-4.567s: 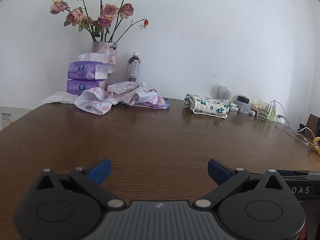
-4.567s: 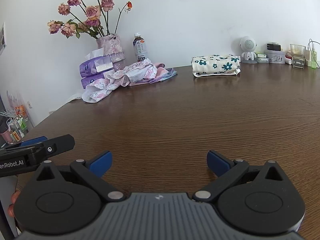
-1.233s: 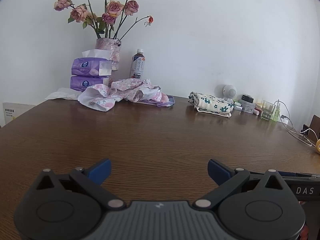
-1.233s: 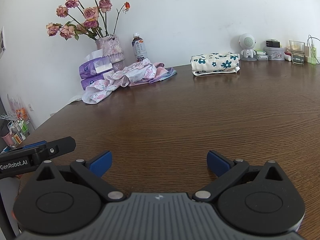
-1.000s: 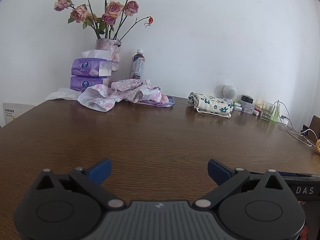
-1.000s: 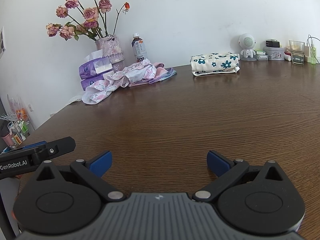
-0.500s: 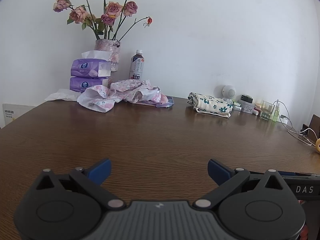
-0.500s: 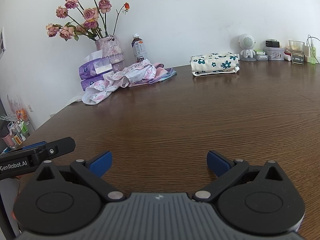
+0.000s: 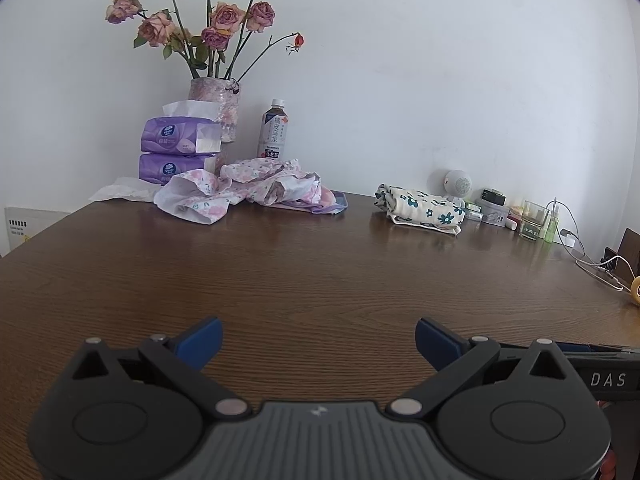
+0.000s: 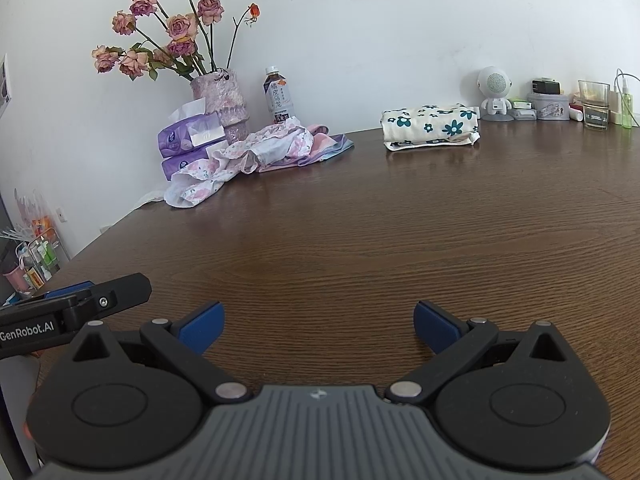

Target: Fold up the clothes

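Dark brown wood-grain table (image 9: 320,280) under white wall. Bottom of frame: left gripper (image 9: 318,338) jaws spread wide, holding nothing; right gripper (image 10: 318,322) likewise wide, empty. Far, upper left: crumpled pink floral garment (image 9: 248,190) heaped before purple tissue packs (image 9: 176,152). Upper right: folded cream cloth with teal flowers (image 10: 430,124).

Legible text, both views:
- "DAS", white letters, on black bar (image 9: 608,380) at right edge, left wrist view.
- "GenRobot.AI", white, on black housing (image 10: 28,330) at left edge, right wrist view.
- Bottle (image 9: 273,130) label: printed characters, too small to read reliably.
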`<action>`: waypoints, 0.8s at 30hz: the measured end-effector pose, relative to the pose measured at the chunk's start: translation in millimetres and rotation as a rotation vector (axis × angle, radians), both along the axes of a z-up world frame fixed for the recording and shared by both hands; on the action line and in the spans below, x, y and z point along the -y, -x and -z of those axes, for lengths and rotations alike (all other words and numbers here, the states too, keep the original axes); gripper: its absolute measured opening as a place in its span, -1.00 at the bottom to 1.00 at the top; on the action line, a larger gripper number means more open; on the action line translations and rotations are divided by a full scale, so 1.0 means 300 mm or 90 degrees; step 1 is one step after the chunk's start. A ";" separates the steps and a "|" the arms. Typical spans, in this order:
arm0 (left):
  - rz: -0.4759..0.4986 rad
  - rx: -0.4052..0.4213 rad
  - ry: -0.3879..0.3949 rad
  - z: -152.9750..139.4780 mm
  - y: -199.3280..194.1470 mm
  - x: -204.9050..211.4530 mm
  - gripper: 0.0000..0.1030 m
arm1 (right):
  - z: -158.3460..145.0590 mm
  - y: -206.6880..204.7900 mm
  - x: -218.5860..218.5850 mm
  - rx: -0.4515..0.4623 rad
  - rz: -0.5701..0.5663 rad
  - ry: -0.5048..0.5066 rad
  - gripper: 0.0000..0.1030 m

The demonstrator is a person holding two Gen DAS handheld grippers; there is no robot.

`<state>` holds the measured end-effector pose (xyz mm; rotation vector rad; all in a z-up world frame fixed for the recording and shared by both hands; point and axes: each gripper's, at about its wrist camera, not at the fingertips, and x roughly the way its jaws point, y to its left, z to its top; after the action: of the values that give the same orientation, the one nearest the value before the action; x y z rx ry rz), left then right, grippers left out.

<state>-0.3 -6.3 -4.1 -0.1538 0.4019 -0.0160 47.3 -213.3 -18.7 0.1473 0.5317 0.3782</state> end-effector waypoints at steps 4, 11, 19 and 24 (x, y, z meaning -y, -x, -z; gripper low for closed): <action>-0.001 0.000 0.000 0.000 -0.001 0.001 1.00 | -0.001 0.000 0.001 0.000 0.000 -0.001 0.99; -0.001 0.002 -0.002 0.000 0.001 0.003 1.00 | -0.002 -0.001 0.000 0.001 0.000 -0.002 0.99; -0.001 0.003 0.000 -0.001 0.003 0.004 1.00 | -0.002 0.000 -0.002 0.002 0.001 -0.002 0.99; -0.002 0.003 0.000 -0.001 0.003 0.004 1.00 | -0.001 0.002 -0.002 0.002 0.001 -0.001 0.99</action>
<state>-1.3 -7.5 -3.8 -0.1539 0.3968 -0.0131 46.8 -212.8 -18.3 0.1490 0.5274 0.3779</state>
